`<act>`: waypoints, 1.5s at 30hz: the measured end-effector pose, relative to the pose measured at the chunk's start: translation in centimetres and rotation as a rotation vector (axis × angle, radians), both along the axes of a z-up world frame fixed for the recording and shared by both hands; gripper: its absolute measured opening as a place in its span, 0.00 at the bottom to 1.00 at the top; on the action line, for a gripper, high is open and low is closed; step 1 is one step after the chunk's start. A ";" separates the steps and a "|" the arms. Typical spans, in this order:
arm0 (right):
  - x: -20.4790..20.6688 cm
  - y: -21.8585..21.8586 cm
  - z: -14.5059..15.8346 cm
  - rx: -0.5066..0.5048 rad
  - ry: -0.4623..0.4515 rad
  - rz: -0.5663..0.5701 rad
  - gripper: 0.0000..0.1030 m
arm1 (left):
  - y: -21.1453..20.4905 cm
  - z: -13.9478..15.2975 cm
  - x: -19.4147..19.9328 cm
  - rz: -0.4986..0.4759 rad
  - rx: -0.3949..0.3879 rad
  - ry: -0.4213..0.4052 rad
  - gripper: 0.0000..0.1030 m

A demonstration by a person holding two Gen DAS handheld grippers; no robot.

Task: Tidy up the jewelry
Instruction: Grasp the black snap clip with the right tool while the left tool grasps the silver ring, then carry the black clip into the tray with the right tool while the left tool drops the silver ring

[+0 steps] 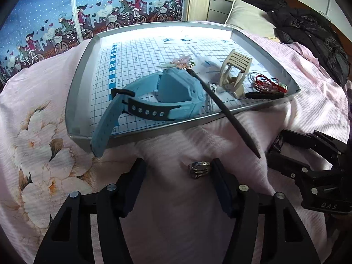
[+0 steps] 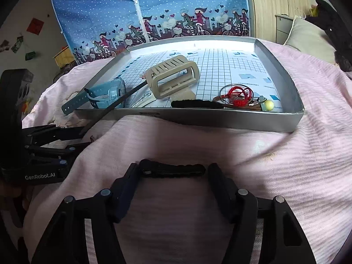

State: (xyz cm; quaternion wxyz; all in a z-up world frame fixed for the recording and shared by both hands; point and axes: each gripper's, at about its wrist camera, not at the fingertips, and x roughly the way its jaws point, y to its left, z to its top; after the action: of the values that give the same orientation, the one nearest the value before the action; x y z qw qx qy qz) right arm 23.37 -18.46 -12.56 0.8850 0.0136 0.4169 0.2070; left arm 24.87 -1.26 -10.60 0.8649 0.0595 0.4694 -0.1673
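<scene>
While both of your grippers rest low over a pink bedspread (image 2: 286, 154), one silver tray (image 2: 275, 123) lined with blue grid paper sits on the bed ahead of them. Your left gripper (image 1: 178, 167) is spread wide and grips nothing; one silver ring (image 1: 199, 169) lies on the bedspread between its fingers, just beside the right finger (image 1: 220, 176), and whether it touches is unclear. Your right gripper (image 2: 171, 173) is also wide open, with one black hair clip (image 2: 173, 170) lying crosswise on the bedspread between its fingertips; you cannot tell whether the pads press it. In the tray you have one blue watch (image 1: 167, 92), its strap hanging over the near rim, one black hair stick (image 1: 222, 107) with a pink flower head (image 1: 182, 62), its point jutting out past the rim, one beige claw clip (image 2: 173, 79) standing upright, a second black clip (image 2: 195, 103) lying flat beside it, and, in the near right corner, a tangle of red cord bracelets (image 2: 238, 96) with one pale yellow bead (image 2: 269, 105).
</scene>
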 end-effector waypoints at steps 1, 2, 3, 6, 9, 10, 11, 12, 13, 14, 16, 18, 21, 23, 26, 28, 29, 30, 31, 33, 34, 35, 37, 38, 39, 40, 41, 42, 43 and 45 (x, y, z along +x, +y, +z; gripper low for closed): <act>0.0 0.0 0.0 0.000 -0.001 -0.001 0.60 | -0.2 0.0 -0.1 -0.012 0.000 -0.006 0.53; 0.0 0.0 0.0 -0.002 -0.001 0.000 0.60 | -0.5 0.0 -0.2 -0.022 0.005 -0.011 0.53; 0.0 0.0 0.0 -0.004 -0.003 0.000 0.60 | -0.7 0.0 -0.3 -0.032 0.010 -0.017 0.53; 0.0 0.0 0.0 -0.003 -0.004 0.002 0.59 | -1.3 -0.1 -0.5 -0.058 0.025 -0.030 0.47; 0.0 0.0 0.0 -0.001 -0.004 0.001 0.58 | -1.6 -0.3 -0.6 -0.069 0.031 -0.036 0.39; 0.0 0.0 0.0 0.000 -0.005 0.001 0.58 | -1.7 -0.3 -0.7 -0.071 0.031 -0.036 0.34; 0.0 0.0 0.0 -0.001 -0.005 0.002 0.58 | -1.7 -0.4 -0.7 -0.074 0.028 -0.035 0.29; -0.1 0.0 0.0 -0.001 -0.005 0.002 0.58 | -1.7 -0.4 -0.6 -0.078 0.023 -0.033 0.26; -0.1 0.0 0.0 -0.001 -0.006 0.002 0.58 | -1.8 -0.5 -0.6 -0.081 0.022 -0.032 0.23; -0.1 -0.1 0.0 0.000 -0.006 0.002 0.58 | -1.8 -0.4 -0.7 -0.083 0.022 -0.032 0.22; -0.1 0.0 0.0 0.002 -0.007 0.005 0.57 | -1.9 -0.4 -0.8 -0.089 0.017 -0.033 0.20; -0.2 0.0 0.0 0.006 -0.009 0.008 0.57 | -2.0 -0.4 -0.9 -0.100 0.011 -0.031 0.17; -0.3 0.2 0.1 0.008 -0.012 0.016 0.57 | -2.3 -0.4 -1.0 -0.109 0.019 -0.036 0.17; -0.3 0.3 0.1 0.006 -0.015 0.020 0.57 | -2.4 -0.5 -1.1 -0.113 0.021 -0.037 0.17; -0.5 0.4 0.1 0.001 -0.021 0.022 0.57 | -2.4 -0.5 -1.1 -0.113 0.019 -0.037 0.17; -0.5 0.4 0.1 0.001 -0.022 0.022 0.57 | -2.4 -0.5 -1.1 -0.111 0.014 -0.037 0.17; -0.5 0.4 0.1 0.002 -0.023 0.022 0.57 | -2.3 -0.4 -1.2 -0.110 0.011 -0.038 0.17; -0.5 0.4 0.2 0.004 -0.025 0.021 0.57 | -2.2 -0.4 -1.2 -0.109 0.009 -0.040 0.17; -0.5 0.3 0.2 0.008 -0.027 0.020 0.57 | -2.2 -0.3 -1.3 -0.107 0.008 -0.045 0.17; -0.6 0.3 0.3 0.012 -0.031 0.018 0.56 | -2.1 0.0 -1.5 -0.105 0.007 -0.061 0.17; -0.6 0.3 0.4 0.013 -0.034 0.016 0.56 | -2.1 0.2 -1.6 -0.106 0.005 -0.069 0.17; -0.6 0.3 0.4 0.014 -0.038 0.015 0.56 | -2.1 0.3 -1.6 -0.108 0.004 -0.075 0.17; -0.6 0.2 0.6 0.017 -0.046 0.014 0.56 | -2.1 0.7 -1.8 -0.114 0.000 -0.091 0.17; -0.7 0.1 0.6 0.021 -0.051 0.013 0.56 | -2.1 0.9 -1.9 -0.114 -0.002 -0.098 0.17; -0.7 0.0 0.8 0.026 -0.058 0.010 0.56 | -2.1 1.2 -1.9 -0.115 -0.009 -0.104 0.17; -0.8 -0.1 1.0 0.034 -0.067 0.005 0.56 | -2.0 1.6 -2.0 -0.115 -0.020 -0.113 0.17; -0.9 -0.2 1.1 0.043 -0.074 0.000 0.56 | -1.8 2.0 -2.1 -0.111 -0.035 -0.124 0.17; -0.8 -0.4 1.3 0.052 -0.080 -0.005 0.56 | -1.6 2.3 -2.1 -0.106 -0.050 -0.133 0.17; -0.9 -0.6 1.4 0.063 -0.087 -0.011 0.56 | -1.4 2.7 -2.1 -0.101 -0.061 -0.139 0.17; -0.9 -0.9 1.7 0.078 -0.099 -0.021 0.56 | -0.8 3.4 -2.0 -0.076 -0.086 -0.154 0.17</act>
State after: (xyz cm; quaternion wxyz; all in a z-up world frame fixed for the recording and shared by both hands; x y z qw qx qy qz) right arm 22.46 -19.34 -10.83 0.9054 0.0424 0.3639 0.2144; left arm 22.86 -2.06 -7.16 0.8932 0.0525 0.3915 -0.2150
